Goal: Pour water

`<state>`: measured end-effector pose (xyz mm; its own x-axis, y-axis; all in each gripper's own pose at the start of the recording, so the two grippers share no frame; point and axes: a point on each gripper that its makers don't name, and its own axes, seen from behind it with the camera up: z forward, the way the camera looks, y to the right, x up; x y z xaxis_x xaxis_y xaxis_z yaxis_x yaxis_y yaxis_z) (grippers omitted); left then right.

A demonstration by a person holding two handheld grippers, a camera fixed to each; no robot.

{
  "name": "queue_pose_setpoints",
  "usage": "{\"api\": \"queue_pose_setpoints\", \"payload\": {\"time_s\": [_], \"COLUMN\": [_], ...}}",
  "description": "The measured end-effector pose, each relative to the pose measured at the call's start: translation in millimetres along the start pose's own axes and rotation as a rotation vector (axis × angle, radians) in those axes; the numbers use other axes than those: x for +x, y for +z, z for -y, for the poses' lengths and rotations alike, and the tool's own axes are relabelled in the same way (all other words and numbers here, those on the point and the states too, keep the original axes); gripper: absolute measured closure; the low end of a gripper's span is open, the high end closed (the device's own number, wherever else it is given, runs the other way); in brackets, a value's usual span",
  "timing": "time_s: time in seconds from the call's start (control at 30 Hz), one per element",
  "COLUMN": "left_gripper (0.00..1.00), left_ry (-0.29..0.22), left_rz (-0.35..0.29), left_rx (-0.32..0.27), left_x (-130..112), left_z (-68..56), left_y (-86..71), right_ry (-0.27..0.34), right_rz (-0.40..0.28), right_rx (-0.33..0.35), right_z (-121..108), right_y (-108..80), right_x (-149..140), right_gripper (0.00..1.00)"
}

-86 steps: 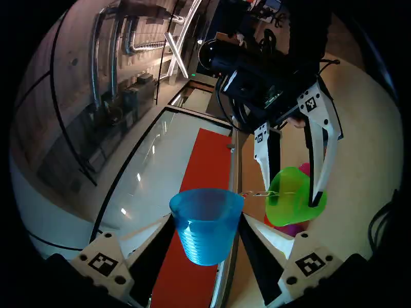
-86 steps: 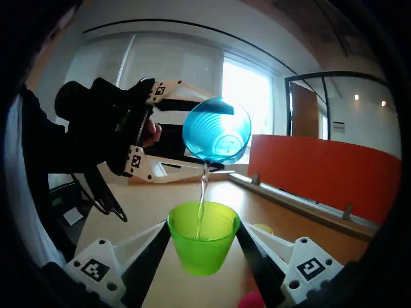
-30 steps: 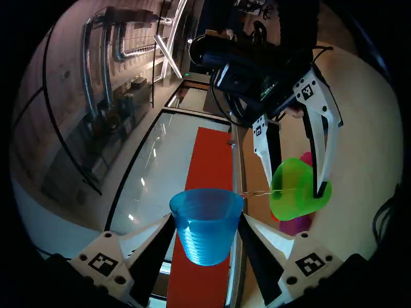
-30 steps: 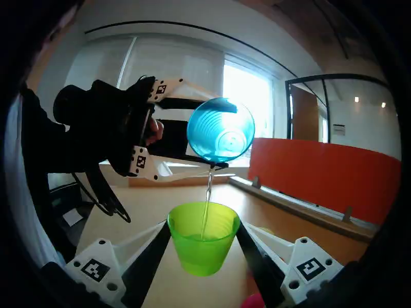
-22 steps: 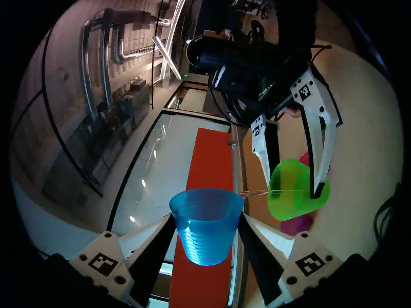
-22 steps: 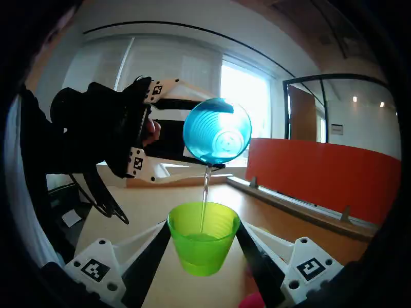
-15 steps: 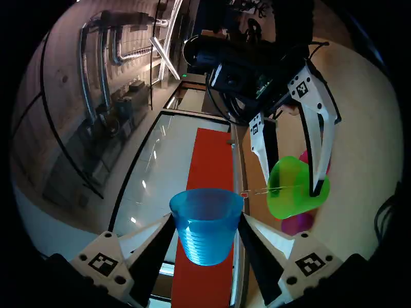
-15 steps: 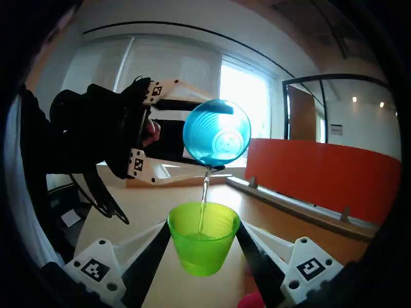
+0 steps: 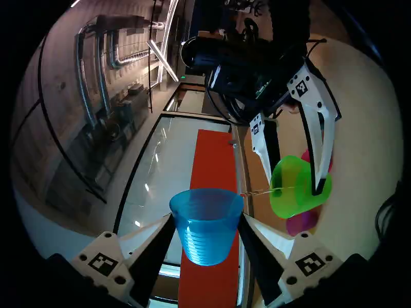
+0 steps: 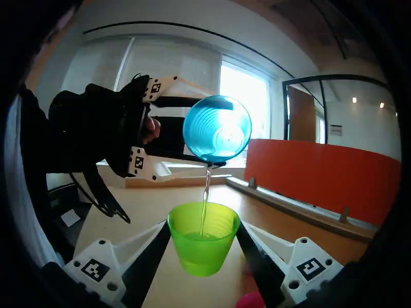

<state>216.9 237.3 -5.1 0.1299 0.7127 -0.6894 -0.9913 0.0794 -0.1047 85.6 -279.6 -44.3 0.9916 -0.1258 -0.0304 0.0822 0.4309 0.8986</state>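
Blue translucent plastic, ribbed: the blue cup (image 9: 206,226), pinched at its sides by both fingers of the left gripper (image 9: 205,218), whose jaws are closed on the wall just below the rim. In the right gripper view this cup is tipped well over, its mouth facing the camera and its lower lip directly above the second vessel. Item two: the green cup (image 10: 203,246), translucent, upright, gripped in the same way by the right gripper (image 10: 203,226), with one finger pressing on each side of it. Item three: a thin stream of water (image 10: 205,195), falling from the lip of the blue cup straight into the open mouth of the green cup; a shallow level of water shows in the green cup's lower part. The two cups do not touch; the blue one hangs above the green one, which is held clear of the surface. Item four: a hand (image 10: 150,128), partly visible behind the left gripper's dark body, holding it. Item five: a pink cup (image 9: 303,223), lying behind and partly below the green cup; its stance cannot be told. Setting: a pale wooden table (image 10: 149,205) under both grippers, a red partition (image 10: 329,174) along its far edge, and a bright window (image 10: 244,97) behind the blue cup.
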Motion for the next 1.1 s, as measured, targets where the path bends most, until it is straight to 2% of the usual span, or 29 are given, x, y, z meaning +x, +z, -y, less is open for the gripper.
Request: {"api": "queue_pose_setpoints", "payload": {"time_s": [0.37,1.1], "left_gripper": [0.17,0.17], "left_ry": [0.016,0.094], "left_rz": [0.008,0.019], "left_rx": [0.004,0.009], "left_x": [-3.8,-5.2], "left_z": [0.4,1.6], "left_y": [3.2,-0.2], "right_ry": [-0.002,-0.009], "right_rz": [-0.001,-0.006], "right_rx": [-0.003,-0.004], "right_z": [-1.3,-1.0], "right_y": [-1.3,1.2], "right_x": [-0.4,3.6], "right_gripper": [0.10,0.10]}}
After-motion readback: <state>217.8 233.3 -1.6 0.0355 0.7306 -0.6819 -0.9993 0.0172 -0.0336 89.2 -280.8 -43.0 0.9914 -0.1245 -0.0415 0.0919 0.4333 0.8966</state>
